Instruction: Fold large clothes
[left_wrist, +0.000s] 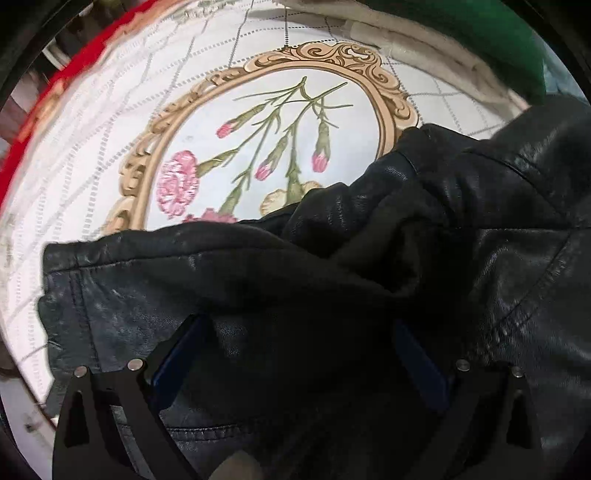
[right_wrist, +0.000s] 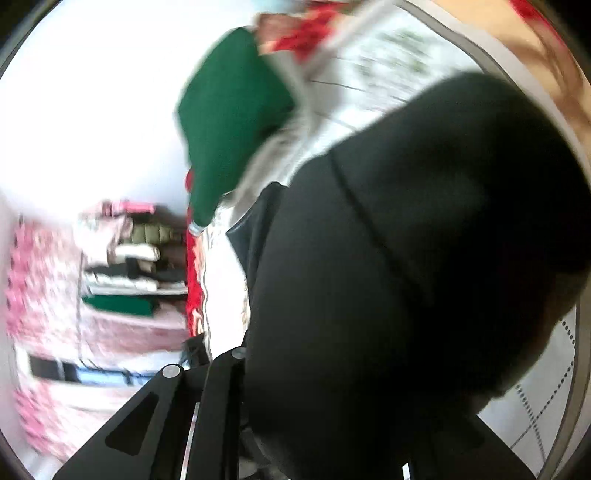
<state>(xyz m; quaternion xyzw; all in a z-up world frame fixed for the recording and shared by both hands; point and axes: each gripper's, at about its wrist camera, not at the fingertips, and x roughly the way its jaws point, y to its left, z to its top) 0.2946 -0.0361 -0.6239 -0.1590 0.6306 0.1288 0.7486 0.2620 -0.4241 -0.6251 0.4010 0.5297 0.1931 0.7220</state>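
We're on the bed, and the black leather jacket (left_wrist: 332, 280) sprawls across the white quilt (left_wrist: 110, 122), covering the lower edge of its printed flower medallion (left_wrist: 266, 140). Nothing here looks like a finished fold: the leather sits bunched and creased through the middle, one flat hemmed panel pokes out to the left of the left wrist view, and a heavier mass piles up on the right.

The left gripper (left_wrist: 295, 354) points straight down over that panel, jaws standing wide with the blue-lined fingers (left_wrist: 173, 354) either side of the leather and nothing clamped between them. It looks ready to pin or to pinch, but hasn't committed.

Over in the right wrist view, everything smears with motion. The right gripper (right_wrist: 325, 424) has its jaws drawn in narrow, and a dark swell of jacket (right_wrist: 424, 240) rises right out of them and fills most of the frame, so it seems to have a fold of the garment pinched and raised off the quilt, though the blur and darkness hide the pads themselves.

A green garment (right_wrist: 229, 122) lies further up the bed, and folded stacks (right_wrist: 136, 258) sit in the blurred background.

My read: early going. One side is being lifted, perhaps to carry across; the body, the sleeves and the final tidy-up are all left to do.
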